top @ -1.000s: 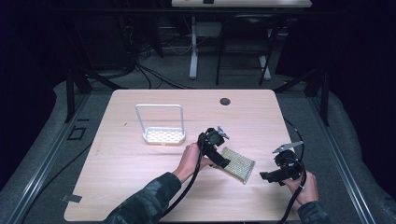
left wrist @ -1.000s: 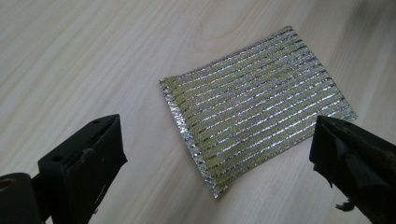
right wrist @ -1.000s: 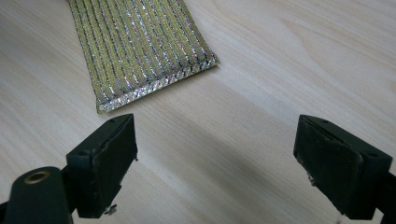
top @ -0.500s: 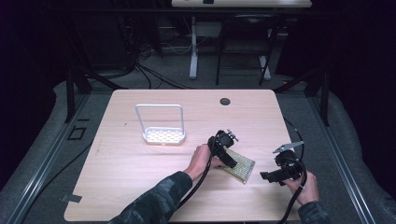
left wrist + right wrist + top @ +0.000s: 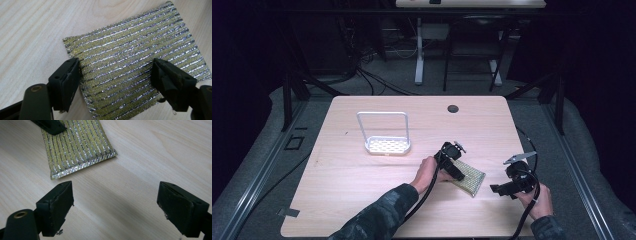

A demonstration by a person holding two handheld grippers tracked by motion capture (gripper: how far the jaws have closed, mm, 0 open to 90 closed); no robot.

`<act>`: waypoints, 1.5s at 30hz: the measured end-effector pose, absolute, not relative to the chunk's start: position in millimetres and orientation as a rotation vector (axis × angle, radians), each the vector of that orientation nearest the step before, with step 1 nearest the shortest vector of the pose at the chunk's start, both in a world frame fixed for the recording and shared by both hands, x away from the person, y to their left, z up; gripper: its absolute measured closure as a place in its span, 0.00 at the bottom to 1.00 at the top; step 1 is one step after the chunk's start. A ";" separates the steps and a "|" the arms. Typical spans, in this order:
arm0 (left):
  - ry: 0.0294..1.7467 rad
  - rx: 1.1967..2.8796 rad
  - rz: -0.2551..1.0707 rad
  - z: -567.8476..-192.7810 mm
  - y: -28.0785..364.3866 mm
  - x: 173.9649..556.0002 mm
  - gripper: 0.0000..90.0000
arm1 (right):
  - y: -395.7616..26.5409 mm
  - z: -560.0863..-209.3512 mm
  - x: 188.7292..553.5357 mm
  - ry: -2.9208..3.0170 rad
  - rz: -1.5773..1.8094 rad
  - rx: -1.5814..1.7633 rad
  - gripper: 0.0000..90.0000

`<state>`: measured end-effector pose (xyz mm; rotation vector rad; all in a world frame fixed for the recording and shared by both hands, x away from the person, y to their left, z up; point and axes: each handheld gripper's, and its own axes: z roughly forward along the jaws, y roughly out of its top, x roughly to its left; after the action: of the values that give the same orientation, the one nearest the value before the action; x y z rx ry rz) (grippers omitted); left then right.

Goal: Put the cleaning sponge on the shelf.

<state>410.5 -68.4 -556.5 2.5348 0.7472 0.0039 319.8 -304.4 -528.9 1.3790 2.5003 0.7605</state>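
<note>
On the wooden surface point(image 5: 362, 180), a glittery scouring pad point(image 5: 135, 67) is straddled by the spread left tongs point(image 5: 117, 85); the right tongs point(image 5: 122, 207) are held apart nearby.

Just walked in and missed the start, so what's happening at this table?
A person at a wooden table holds a gripper in each hand. The left gripper is open, its jaws set either side of a glittery gold and silver scouring pad lying flat; nothing is clamped yet. The right gripper is open too, over bare wood just beside the pad. A small white rack with a tall wire handle stands untouched farther left.
</note>
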 end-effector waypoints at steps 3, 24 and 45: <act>0.749 2.535 0.004 -555.8 -67.9 409.7 0.31 | -304.1 -528.5 319.5 2.499 0.763 1.383 0.15; 0.720 2.513 0.005 -553.5 -65.5 401.3 0.64 | -304.4 -527.9 319.0 2.492 0.765 1.374 0.15; 0.681 2.415 0.030 -536.3 -42.6 392.2 0.75 | -305.3 -527.7 319.3 2.490 0.758 1.369 0.15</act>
<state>392.2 -42.6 -536.3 2.4153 0.6812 0.0300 319.3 -305.3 -527.7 1.3687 2.4903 0.7583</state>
